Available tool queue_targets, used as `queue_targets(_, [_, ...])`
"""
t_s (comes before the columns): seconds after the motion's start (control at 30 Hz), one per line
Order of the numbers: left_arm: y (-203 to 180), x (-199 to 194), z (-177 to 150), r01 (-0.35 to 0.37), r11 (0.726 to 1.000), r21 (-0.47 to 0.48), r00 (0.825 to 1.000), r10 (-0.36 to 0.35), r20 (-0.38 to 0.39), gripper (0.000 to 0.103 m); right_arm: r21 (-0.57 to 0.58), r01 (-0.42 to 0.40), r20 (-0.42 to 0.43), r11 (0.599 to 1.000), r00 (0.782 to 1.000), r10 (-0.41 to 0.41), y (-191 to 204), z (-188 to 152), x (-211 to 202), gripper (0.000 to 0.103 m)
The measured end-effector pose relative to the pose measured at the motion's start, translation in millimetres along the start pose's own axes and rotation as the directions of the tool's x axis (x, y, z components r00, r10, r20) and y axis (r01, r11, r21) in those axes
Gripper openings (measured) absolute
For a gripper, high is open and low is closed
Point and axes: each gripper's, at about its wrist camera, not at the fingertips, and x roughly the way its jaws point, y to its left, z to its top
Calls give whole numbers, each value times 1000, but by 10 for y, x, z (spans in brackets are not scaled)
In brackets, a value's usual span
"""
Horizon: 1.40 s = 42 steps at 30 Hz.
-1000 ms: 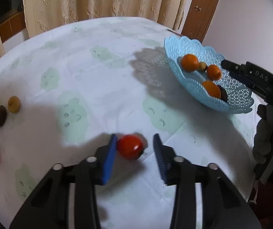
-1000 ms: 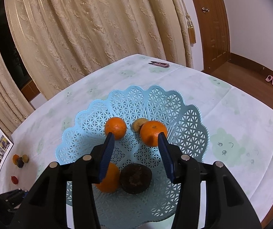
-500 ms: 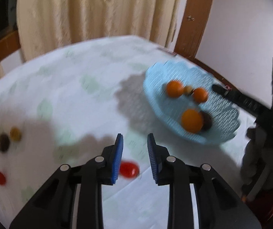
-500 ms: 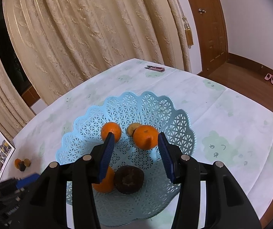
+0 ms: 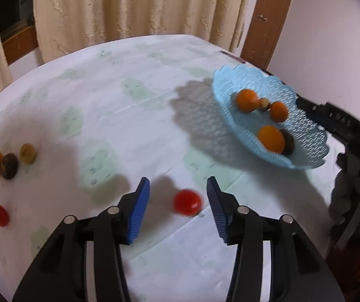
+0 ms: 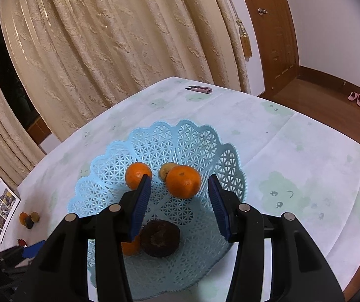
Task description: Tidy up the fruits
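Five fruits lie in the blue basket; five wait outside on the table. Nearest it, a red tomato sits ungrasped between the spread left gripper. Right gripper hovers released above the basket.

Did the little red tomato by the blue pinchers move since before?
Cannot tell. The left camera itself moved, and the tomato lies on the tablecloth between the open left gripper fingers, much as before.
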Motion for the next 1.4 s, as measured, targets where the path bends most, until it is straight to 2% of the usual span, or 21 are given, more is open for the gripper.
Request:
queue_targets(0.13, [53, 56, -66, 0, 1000, -21, 1000, 0, -9, 54, -7, -3, -3, 1000, 1000, 3, 26, -4, 5, 49])
queue_targets(0.4, [-108, 93, -109, 46, 999, 13, 999, -46, -26, 53, -11, 0, 0, 1000, 1000, 0, 47, -5, -7, 49])
queue_targets(0.43, [-128, 107, -110, 51, 999, 14, 998, -50, -29, 52, -11, 1, 0, 1000, 1000, -1, 46, -5, -7, 49])
queue_targets(0.5, [-181, 156, -118, 65, 998, 23, 997, -64, -43, 42, -14, 0, 0, 1000, 1000, 0, 50, -10, -10, 49])
queue_targets(0.57, [-220, 198, -127, 72, 997, 35, 996, -70, -57, 29, -14, 0, -1, 1000, 1000, 0, 50, -16, -14, 49])
queue_targets(0.67, [-243, 208, -131, 66, 997, 45, 996, -63, -56, 27, -11, 1, 0, 1000, 1000, -1, 45, -9, -10, 49])
queue_targets(0.9, [-286, -33, 92, 62, 997, 53, 997, -64, 35, 27, -5, 0, 10, 1000, 1000, 0, 22, -7, -38, 49])
queue_targets(1.1, [-535, -185, 420, 91, 990, 109, 987, -104, 125, 27, -11, -2, 7, 1000, 1000, 2, 29, -8, -43, 49])
queue_targets(1.23, [-712, -93, 547, 110, 983, 150, 982, -130, 137, 27, -17, 3, 0, 1000, 1000, -3, 30, -6, -38, 49])
queue_targets(1.4, [-775, 73, 603, 129, 981, 148, 983, -146, 113, 28, -30, 37, 4, 999, 999, -36, 23, -2, -47, 49])
